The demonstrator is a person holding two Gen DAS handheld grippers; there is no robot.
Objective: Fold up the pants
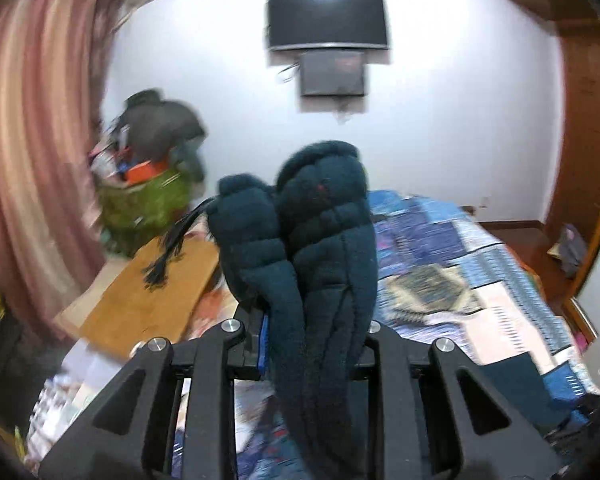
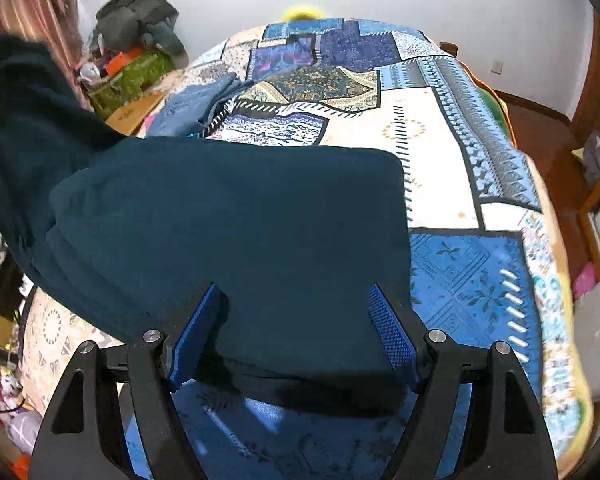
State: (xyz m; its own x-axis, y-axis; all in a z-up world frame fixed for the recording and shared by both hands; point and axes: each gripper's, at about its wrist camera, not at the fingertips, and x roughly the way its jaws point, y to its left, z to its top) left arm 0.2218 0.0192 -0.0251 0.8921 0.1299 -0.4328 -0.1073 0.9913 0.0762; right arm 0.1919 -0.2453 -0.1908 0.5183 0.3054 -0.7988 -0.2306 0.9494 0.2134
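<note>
Dark teal fleece pants (image 2: pixel 228 240), thick and nubby, lie partly folded on a blue patchwork quilt (image 2: pixel 476 280) covering the bed. The right gripper (image 2: pixel 296 340), its blue ribbed fingers (image 2: pixel 392 336) spread wide, straddles the pants' near edge without pinching. The left gripper (image 1: pixel 312 344) clamps a bunched, ridged pants fold lifted above the quilt. Only the left view shows the wall-mounted black television (image 1: pixel 328 18) beyond.

left wrist cam: you look out nearly level over the left gripper (image 1: pixel 308 344), pants (image 1: pixel 324 240) bunched close before the lens, wall TV (image 1: pixel 328 18) beyond | right wrist cam: you look steeply down, close over the bed quilt (image 2: pixel 476 272) | shared: pants, quilt, green box (image 2: pixel 136 76)
</note>
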